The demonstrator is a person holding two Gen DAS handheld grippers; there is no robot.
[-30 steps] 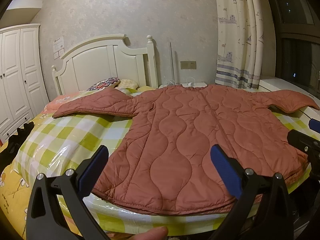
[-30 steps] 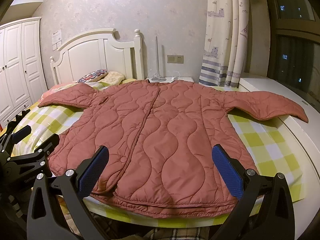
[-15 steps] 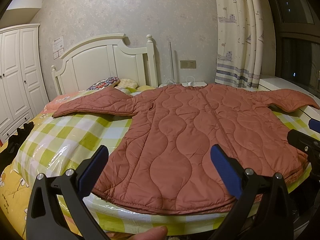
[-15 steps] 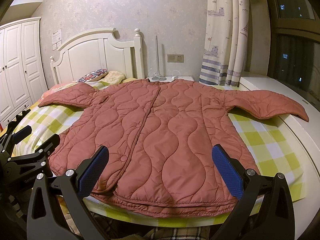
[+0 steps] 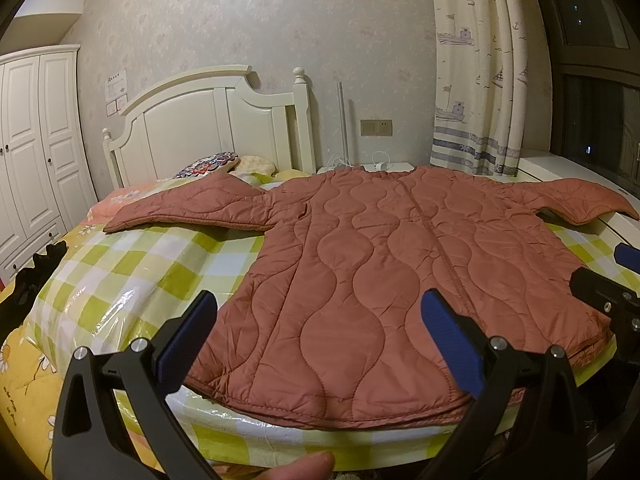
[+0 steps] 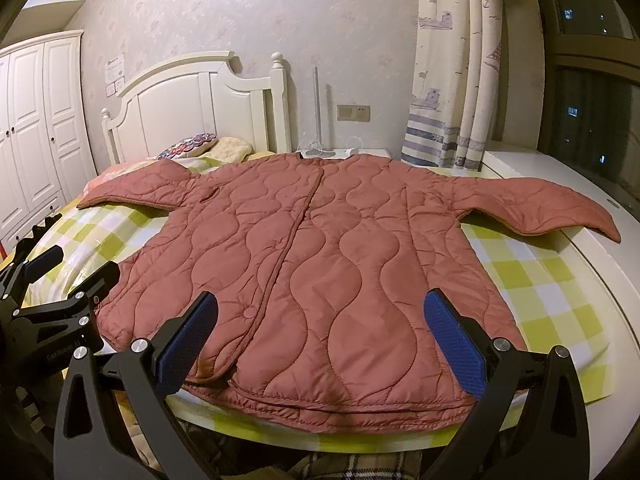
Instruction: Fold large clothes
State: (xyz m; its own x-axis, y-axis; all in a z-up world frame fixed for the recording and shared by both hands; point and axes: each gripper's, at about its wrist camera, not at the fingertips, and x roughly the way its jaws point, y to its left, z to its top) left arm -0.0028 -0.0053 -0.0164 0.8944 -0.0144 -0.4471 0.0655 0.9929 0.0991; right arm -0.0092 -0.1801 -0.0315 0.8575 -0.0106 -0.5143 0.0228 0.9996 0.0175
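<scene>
A rust-red quilted jacket (image 5: 400,264) lies flat and front up on the bed, both sleeves spread out sideways, hem toward me. It fills the right wrist view (image 6: 320,264) too. My left gripper (image 5: 320,332) is open and empty, held above the hem's left part. My right gripper (image 6: 320,332) is open and empty above the hem's middle. The right gripper shows at the right edge of the left wrist view (image 5: 608,280); the left gripper shows at the left edge of the right wrist view (image 6: 60,292).
The bed has a green-and-white checked cover (image 5: 132,268) under clear plastic. A white headboard (image 5: 208,128), pillows (image 5: 208,162) and a wardrobe (image 5: 36,152) stand behind and left. A curtain (image 6: 452,80) and white window ledge (image 6: 540,172) are on the right.
</scene>
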